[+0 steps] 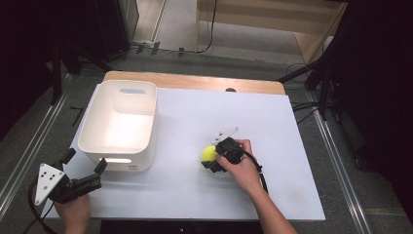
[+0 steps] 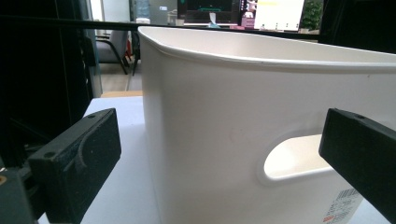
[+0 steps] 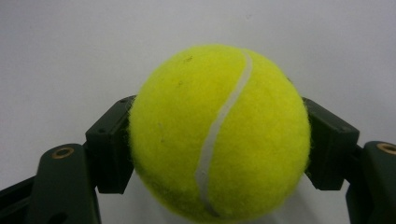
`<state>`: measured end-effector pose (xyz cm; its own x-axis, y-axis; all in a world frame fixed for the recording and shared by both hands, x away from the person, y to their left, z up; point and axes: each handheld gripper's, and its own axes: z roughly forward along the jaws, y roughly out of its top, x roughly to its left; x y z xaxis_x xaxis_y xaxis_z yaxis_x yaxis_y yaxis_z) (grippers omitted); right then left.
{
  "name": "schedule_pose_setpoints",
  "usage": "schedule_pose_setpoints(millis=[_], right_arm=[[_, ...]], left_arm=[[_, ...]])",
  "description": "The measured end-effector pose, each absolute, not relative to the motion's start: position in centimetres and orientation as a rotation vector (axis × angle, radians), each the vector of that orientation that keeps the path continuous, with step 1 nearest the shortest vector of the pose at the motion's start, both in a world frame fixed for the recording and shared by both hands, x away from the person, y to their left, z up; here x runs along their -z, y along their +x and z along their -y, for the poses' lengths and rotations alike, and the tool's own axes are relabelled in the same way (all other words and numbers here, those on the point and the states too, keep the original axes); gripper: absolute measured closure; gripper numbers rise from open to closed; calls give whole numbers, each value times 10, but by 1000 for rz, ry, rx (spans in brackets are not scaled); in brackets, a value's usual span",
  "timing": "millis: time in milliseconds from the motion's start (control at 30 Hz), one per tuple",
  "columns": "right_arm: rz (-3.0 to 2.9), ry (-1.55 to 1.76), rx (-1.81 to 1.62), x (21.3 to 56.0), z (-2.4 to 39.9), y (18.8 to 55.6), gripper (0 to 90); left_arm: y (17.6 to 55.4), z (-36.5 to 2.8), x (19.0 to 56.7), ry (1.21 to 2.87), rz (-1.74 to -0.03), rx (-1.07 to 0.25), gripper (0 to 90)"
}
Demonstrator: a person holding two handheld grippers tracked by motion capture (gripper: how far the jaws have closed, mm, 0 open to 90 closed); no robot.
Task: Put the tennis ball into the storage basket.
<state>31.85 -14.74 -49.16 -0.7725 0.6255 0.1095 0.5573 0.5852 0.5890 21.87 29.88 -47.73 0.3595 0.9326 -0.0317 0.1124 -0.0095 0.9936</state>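
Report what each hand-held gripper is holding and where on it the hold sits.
The right hand-held gripper holds the tennis ball, one jaw pressed to each opposite side at its widest part. The left hand-held gripper holds nothing; its jaws stand open, facing the white bin.

Left gripper [image 1: 84, 171]: black body ending in two blocky black jaws; a grey three-cornered plate [image 1: 47, 182] with several small dark holes sits on top, and a black cable [image 1: 34, 209] loops from its rear. In the left gripper view the jaws appear as matte black rectangular blocks, one bearing a small round recess and a curved moulded line. Right gripper [image 1: 210, 158]: compact black housing, a grey plate [image 1: 227, 133] on top, a black cable [image 1: 260, 173] trailing along the forearm. In the right gripper view, brass-coloured screw inserts [image 3: 62, 152] sit in the black linkage arms behind each jaw block. Both forearms are bare, with no sleeves visible.
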Motion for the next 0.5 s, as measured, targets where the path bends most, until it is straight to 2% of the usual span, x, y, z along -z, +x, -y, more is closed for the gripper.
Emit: schedule_pose_setpoints(millis=[500], right_arm=[[-2710,967,-986,471,145,326,230]], left_arm=[[219,-300,477,1433,-1016,-865,0]])
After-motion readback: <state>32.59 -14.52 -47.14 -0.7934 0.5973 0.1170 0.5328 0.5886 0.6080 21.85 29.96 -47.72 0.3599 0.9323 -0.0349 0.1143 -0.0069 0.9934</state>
